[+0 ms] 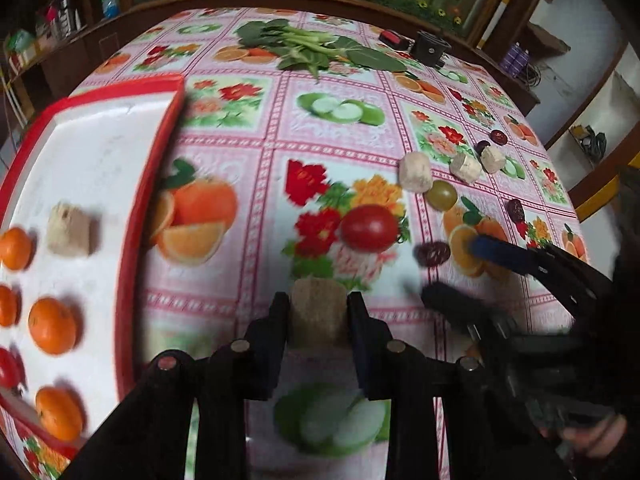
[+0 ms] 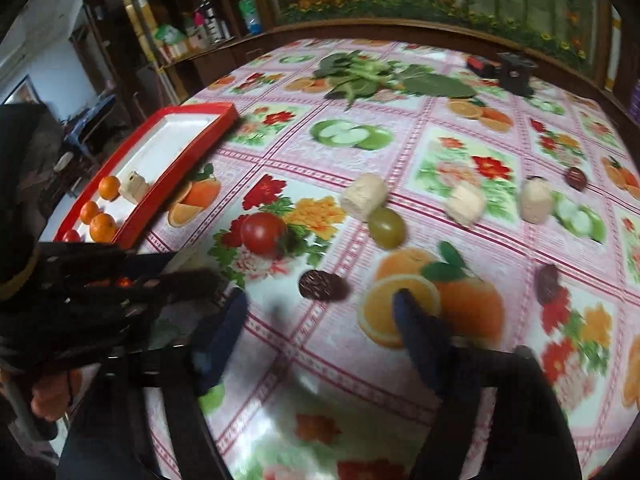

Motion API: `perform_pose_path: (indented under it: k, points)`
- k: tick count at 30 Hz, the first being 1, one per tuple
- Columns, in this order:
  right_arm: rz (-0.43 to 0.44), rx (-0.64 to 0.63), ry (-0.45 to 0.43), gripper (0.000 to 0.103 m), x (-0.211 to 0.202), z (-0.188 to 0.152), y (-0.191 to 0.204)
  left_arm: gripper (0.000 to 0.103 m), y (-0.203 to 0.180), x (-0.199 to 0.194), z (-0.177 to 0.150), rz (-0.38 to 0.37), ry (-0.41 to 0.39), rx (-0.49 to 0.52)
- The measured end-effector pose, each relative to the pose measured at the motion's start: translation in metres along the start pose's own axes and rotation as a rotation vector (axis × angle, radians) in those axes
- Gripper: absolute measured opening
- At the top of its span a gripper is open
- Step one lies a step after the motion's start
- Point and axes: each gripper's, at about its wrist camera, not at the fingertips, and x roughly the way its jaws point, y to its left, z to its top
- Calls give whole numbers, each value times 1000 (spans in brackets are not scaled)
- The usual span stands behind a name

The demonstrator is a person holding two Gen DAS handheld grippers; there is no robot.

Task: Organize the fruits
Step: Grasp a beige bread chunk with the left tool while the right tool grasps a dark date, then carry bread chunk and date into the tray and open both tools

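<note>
Up close, a beige cylindrical chunk is clenched in the left tool. The right tool is seen released over the flower-and-fruit-patterned vinyl worktop, nothing gripped, with a dark wrinkled date lying just beyond its tips. Further out, a red round tomato and a green grape are spotted. On the left, small oranges are kept in the red-rimmed white tray. Way back, leafy greens are laid out.
</note>
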Motion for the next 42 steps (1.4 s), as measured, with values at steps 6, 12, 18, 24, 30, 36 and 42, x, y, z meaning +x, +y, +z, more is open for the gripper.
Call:
perform_pose_path:
  k: [6, 12, 18, 24, 30, 36, 42]
  points:
    - [-21, -41, 3, 31, 12, 5, 5, 32, 14, -6, -10, -24, 3, -33]
    - [-61, -60, 4, 26, 9, 1, 9, 32, 14, -7, -13, -47, -2, -25]
    - [-61, -42, -18, 26, -13, -9, 12, 32, 11, -14, -16, -81, -9, -14]
    - [-44, 1, -24, 26, -30, -24, 14, 32, 6, -18, -24, -91, -3, 11]
    - [-49, 19, -16, 26, -37, -36, 19, 32, -4, -20, -32, -111, 10, 46]
    - [-45, 27, -16, 26, -39, -34, 29, 32, -6, -30, -32, -114, -11, 66]
    - [-29, -6, -21, 26, -36, -21, 50, 32, 5, -40, -28, -107, -34, 57]
